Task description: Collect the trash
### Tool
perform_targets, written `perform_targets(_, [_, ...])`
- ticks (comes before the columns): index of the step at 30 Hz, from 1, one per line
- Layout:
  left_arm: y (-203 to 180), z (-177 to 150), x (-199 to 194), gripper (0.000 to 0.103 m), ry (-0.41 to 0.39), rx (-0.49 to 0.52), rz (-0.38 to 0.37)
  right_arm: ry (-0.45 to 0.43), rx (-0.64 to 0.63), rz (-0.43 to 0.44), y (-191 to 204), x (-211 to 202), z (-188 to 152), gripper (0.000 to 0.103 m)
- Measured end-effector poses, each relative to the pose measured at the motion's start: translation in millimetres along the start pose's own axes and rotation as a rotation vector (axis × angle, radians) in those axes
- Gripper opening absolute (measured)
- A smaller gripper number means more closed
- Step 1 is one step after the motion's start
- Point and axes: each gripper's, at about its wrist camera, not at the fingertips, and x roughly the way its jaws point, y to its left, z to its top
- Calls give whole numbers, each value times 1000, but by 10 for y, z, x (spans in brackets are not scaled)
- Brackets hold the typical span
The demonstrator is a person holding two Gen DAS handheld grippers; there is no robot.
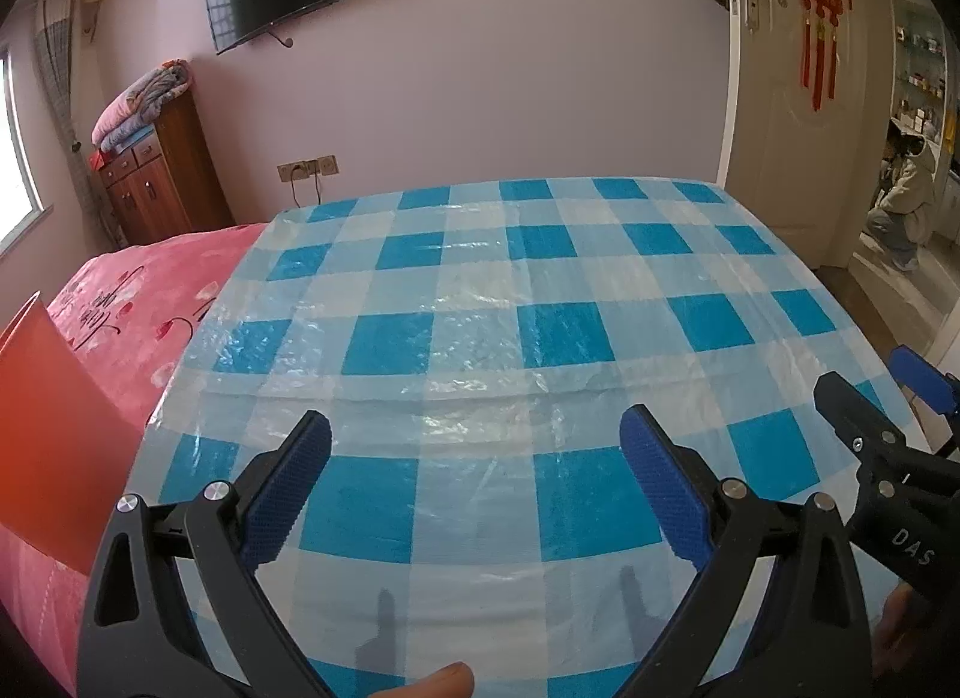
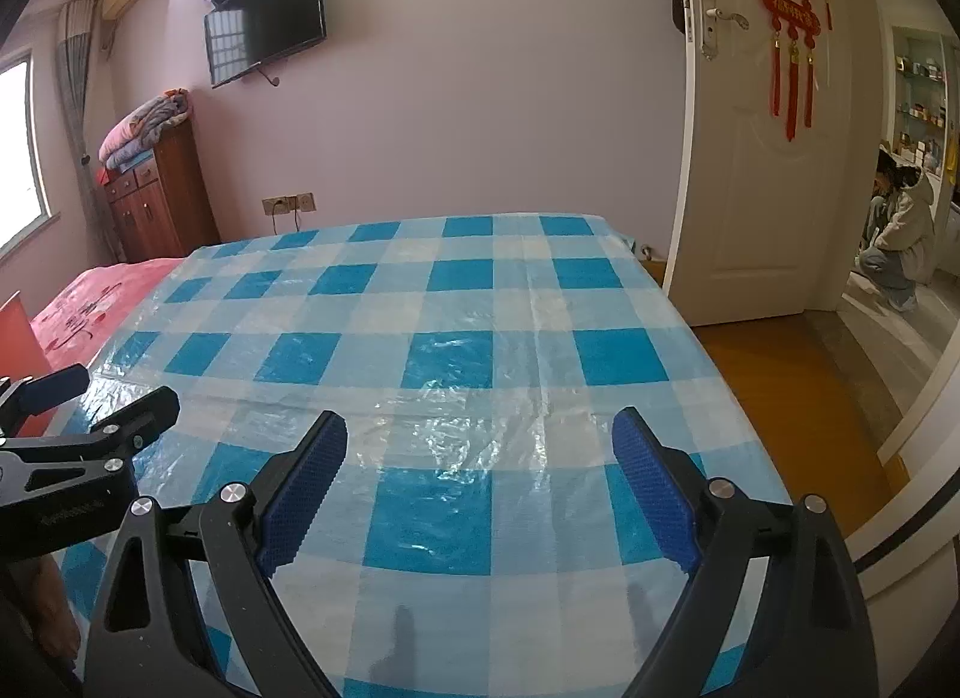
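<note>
My left gripper [image 1: 477, 428] is open and empty, held just above the near part of a blue-and-white checked plastic sheet [image 1: 480, 308] spread over a bed. My right gripper [image 2: 480, 428] is also open and empty over the same sheet [image 2: 420, 314], to the right of the left one. The right gripper shows at the right edge of the left wrist view [image 1: 888, 392], and the left gripper at the left edge of the right wrist view [image 2: 102, 398]. No trash shows on the sheet in either view.
An orange-red bin [image 1: 48, 428] stands at the left by the pink bedspread [image 1: 138, 302]. A wooden cabinet [image 1: 162, 176] with folded quilts stands by the far wall. A white door [image 2: 762, 158] is open at the right; a person [image 2: 900, 242] crouches beyond it.
</note>
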Motion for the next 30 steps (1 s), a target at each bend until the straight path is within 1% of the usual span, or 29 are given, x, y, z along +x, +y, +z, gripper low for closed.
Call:
perform_targets(17, [-60, -39, 62, 97, 17, 13, 11, 28, 9, 22, -40, 80, -33, 89])
perform_targets(25, [-96, -59, 87, 97, 19, 23, 2, 35, 10, 18, -40, 82, -27, 89])
perform_targets(30, [-87, -71, 137, 97, 34, 16, -20, 40, 11, 18, -42, 87, -22, 89])
